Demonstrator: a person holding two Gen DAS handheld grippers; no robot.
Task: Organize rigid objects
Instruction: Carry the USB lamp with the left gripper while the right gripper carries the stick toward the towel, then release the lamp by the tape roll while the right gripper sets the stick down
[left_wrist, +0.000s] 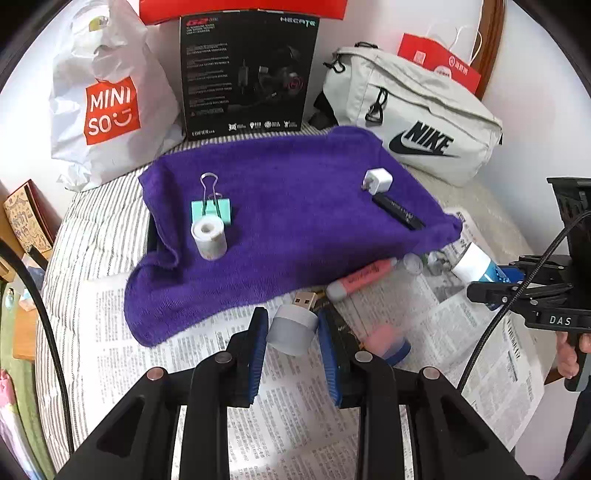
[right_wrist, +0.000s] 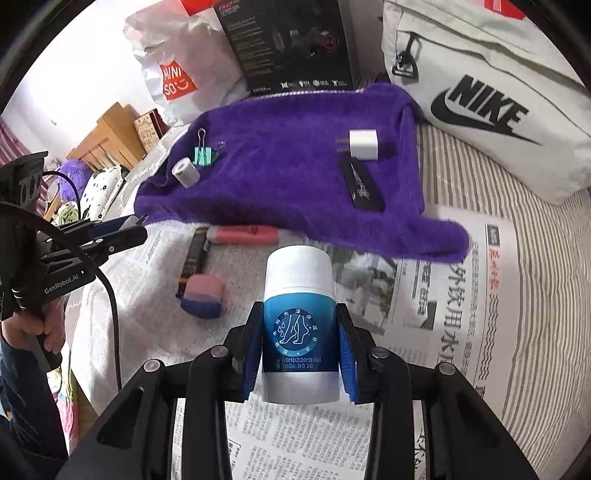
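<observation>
My left gripper (left_wrist: 291, 317) is shut on a small grey-white USB lamp (left_wrist: 291, 330), held just above the newspaper (left_wrist: 207, 354). In the right wrist view my right gripper (right_wrist: 299, 310) is shut on an upright blue-and-white bottle (right_wrist: 300, 332). On the purple towel (left_wrist: 295, 206) lie a teal binder clip (left_wrist: 211, 212), a white roll (left_wrist: 209, 236), a white charger plug (left_wrist: 377, 181) and a black stick (left_wrist: 399, 216). A pink highlighter (left_wrist: 360, 278) and a pink-and-blue eraser (right_wrist: 205, 295) rest on the newspaper below the towel's edge.
A Miniso bag (left_wrist: 107, 103), a black headset box (left_wrist: 247, 74) and a grey Nike bag (left_wrist: 413, 114) line the back wall. A dark flat bar (right_wrist: 194, 262) lies by the eraser. Everything rests on a striped bedsheet (right_wrist: 535, 258). A person's hand (left_wrist: 569, 354) grips the right tool.
</observation>
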